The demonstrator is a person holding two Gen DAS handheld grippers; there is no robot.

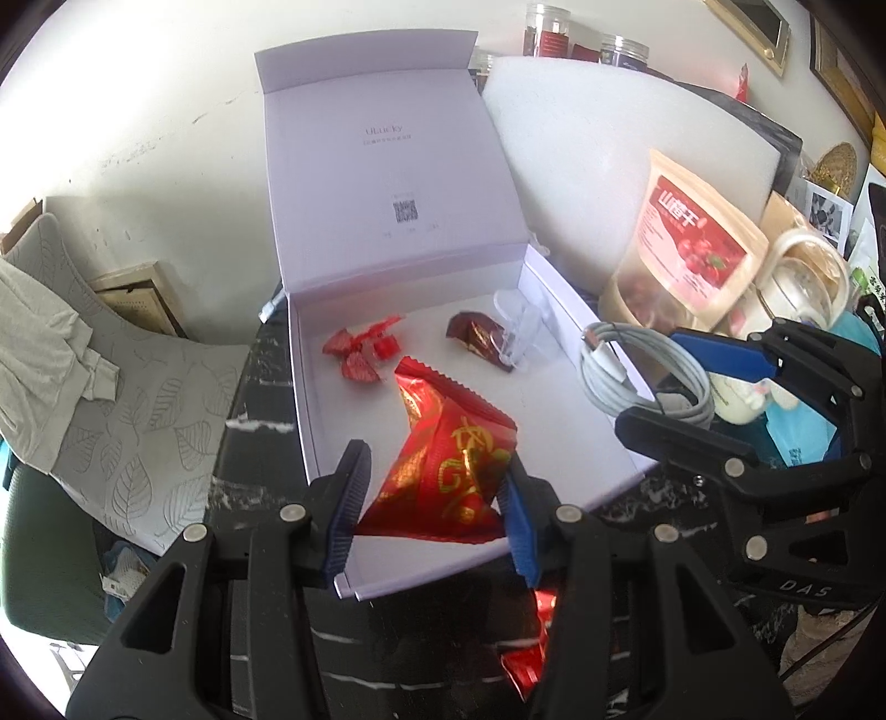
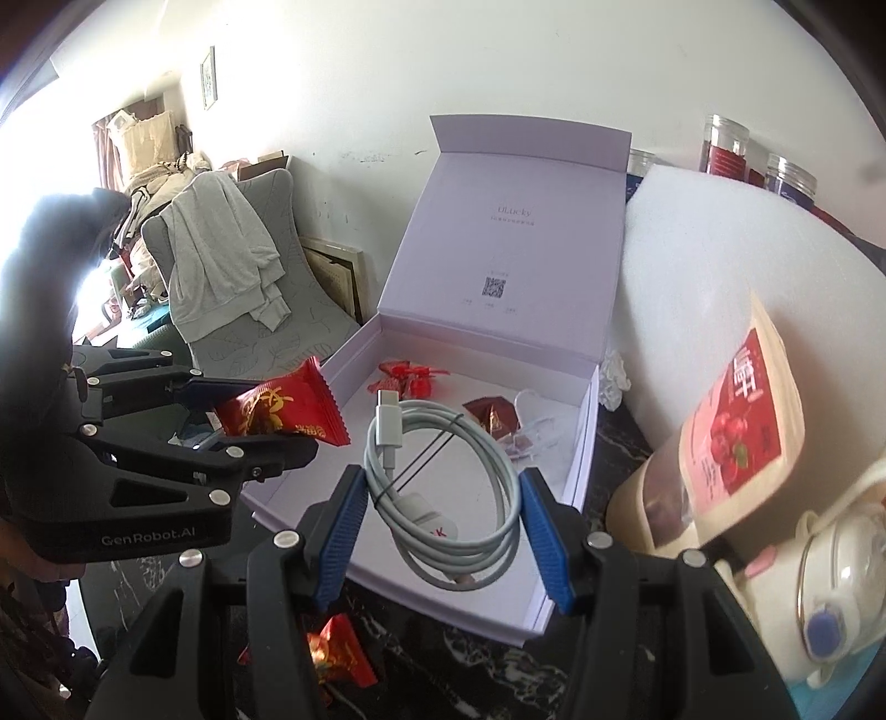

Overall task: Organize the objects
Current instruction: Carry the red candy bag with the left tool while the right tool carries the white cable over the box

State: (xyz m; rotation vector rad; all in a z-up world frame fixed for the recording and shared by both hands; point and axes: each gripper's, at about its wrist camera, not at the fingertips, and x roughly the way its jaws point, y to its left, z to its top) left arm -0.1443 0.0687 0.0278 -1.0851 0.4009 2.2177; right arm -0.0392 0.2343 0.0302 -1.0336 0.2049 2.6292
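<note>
A white gift box lies open on the dark marble table, lid upright. My left gripper is shut on a red and gold snack packet, held over the box's near part. My right gripper is shut on a coiled white charging cable, held over the box near its right wall. Each gripper shows in the other's view: the right gripper with the cable, the left gripper with the packet. Inside lie small red candies, a dark red packet and a clear plastic piece.
More red packets lie on the table in front of the box. A hawthorn pouch and a glass teapot crowd the right side. White foam sheet and jars stand behind. A chair with grey cloth is at left.
</note>
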